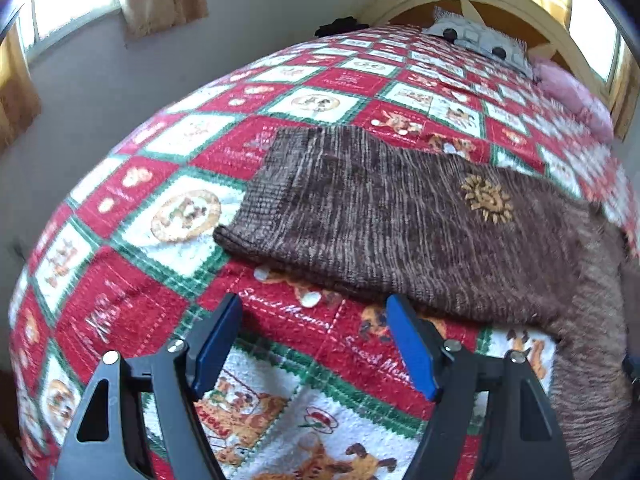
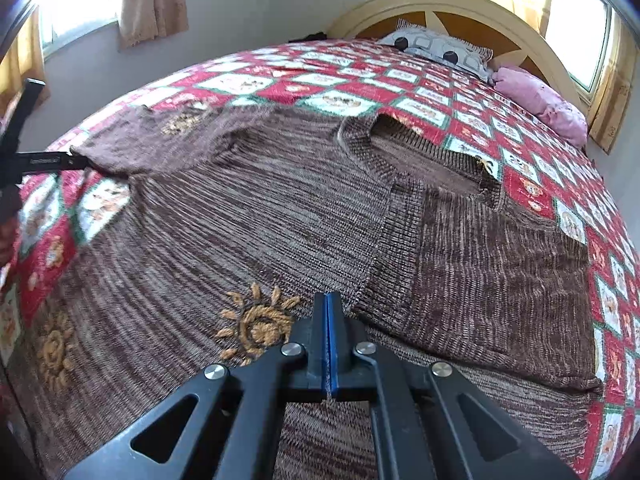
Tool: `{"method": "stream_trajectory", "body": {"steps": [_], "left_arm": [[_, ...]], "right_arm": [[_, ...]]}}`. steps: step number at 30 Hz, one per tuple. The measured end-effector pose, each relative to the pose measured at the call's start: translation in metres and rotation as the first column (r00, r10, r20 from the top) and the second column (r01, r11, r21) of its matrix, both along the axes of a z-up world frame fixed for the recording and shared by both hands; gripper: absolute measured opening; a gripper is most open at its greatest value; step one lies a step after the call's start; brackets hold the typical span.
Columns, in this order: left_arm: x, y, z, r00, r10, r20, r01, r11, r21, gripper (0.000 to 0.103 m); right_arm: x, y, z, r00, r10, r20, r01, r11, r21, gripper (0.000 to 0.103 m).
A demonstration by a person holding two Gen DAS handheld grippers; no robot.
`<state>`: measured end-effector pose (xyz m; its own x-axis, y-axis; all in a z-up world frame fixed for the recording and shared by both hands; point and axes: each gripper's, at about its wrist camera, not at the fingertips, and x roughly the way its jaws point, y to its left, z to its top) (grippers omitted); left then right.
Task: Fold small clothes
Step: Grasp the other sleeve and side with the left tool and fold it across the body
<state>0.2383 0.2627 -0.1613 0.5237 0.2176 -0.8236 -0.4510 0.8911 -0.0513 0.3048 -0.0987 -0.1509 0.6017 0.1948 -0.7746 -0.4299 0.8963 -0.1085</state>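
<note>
Nearest the right wrist camera, the right gripper point(image 2: 327, 300) had its blue pads pressed flat together, low over the brown knit sweater point(image 2: 248, 216); whether any yarn was caught between them could not be told. The tips sat just beside an embroidered sun motif point(image 2: 256, 324) and the ribbed hem edge of a sleeve already folded across the body point(image 2: 492, 280). No earlier frame was available, so only this state was noted.

Seen from the left wrist camera, the left gripper point(image 1: 316, 320) stood spread wide with nothing between its pads, just short of the sweater's near edge point(image 1: 360, 292), over the patterned bedspread point(image 1: 120, 280).

Handling judgement: the sweater was a thick, loose chenille-type knit, soft and limp, fairly heavy for its size, likely to sag and stretch if lifted from one point. Not slippery, not fragile, though open stitches might snag. Best holds appeared to be the ribbed cuff of the outstretched sleeve point(image 1: 236, 240) and the ribbed hem, where the fabric was denser.

Room: the garment lay flat across the near part of the bed, neck opening point(image 2: 432, 152) toward the headboard. Bare bedspread continued beyond it to the pillows point(image 2: 444, 50); the bed's left edge lay close to the outstretched sleeve.
</note>
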Motion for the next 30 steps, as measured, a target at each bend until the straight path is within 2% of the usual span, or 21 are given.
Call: {"method": "stream_trajectory", "body": {"steps": [2,3,5,7,10,14,17,19,20,23,28,30], "left_arm": [[-0.002,0.004,0.001,1.000,0.007,0.021,-0.007,0.999,-0.031,0.084],[-0.003,0.006,0.002,0.999,0.022,0.034,-0.020,0.998,-0.052,0.085],[-0.004,0.012,0.002,0.997,0.047,0.065,-0.039,0.992,-0.121,0.089],[-0.003,0.015,0.003,0.992,0.071,0.108,-0.050,0.980,-0.190,0.089],[0.007,0.015,0.002,0.991,0.089,0.101,-0.067,0.977,-0.204,0.087],[0.021,0.030,-0.001,0.976,0.185,0.113,-0.155,0.960,-0.232,0.080],[0.032,0.041,-0.003,0.969,0.224,0.102,-0.203,0.961,-0.187,0.055],[0.032,0.049,-0.004,0.958,0.269,0.101,-0.249,0.954,-0.169,0.016],[0.031,0.056,-0.004,0.950,0.293,0.112,-0.270,0.946,-0.182,0.014],[0.027,0.063,0.001,0.947,0.288,0.141,-0.252,0.941,-0.228,0.010],[0.023,0.028,0.040,0.948,0.195,0.253,-0.170,0.978,-0.119,0.009],[0.026,0.015,0.055,0.947,0.149,0.285,-0.121,0.986,-0.114,0.009]], "right_arm": [[-0.003,-0.003,0.002,1.000,-0.008,0.013,0.008,1.000,-0.019,0.059],[-0.006,-0.004,0.003,1.000,-0.004,0.012,0.005,1.000,-0.026,0.092],[-0.011,-0.010,0.007,0.999,-0.009,0.034,0.008,1.000,0.015,0.092],[-0.014,-0.011,0.008,0.999,-0.026,0.037,0.026,1.000,0.013,0.092],[-0.019,-0.010,0.009,0.998,-0.014,0.055,0.012,0.999,0.033,0.092],[-0.028,-0.008,0.015,0.996,0.002,0.088,-0.007,0.998,0.059,0.092],[-0.035,-0.009,0.020,0.993,0.011,0.120,-0.021,0.997,0.077,0.092],[-0.039,-0.010,0.024,0.990,0.020,0.141,-0.033,0.995,0.092,0.092],[-0.041,-0.012,0.026,0.988,0.024,0.151,-0.039,0.994,0.099,0.092],[-0.047,-0.015,0.030,0.984,0.033,0.174,-0.053,0.992,0.113,0.092],[-0.045,-0.020,0.027,0.987,0.019,0.161,-0.038,0.993,0.115,0.092],[-0.045,-0.024,0.028,0.987,0.008,0.159,-0.029,0.991,0.131,0.092]]}}
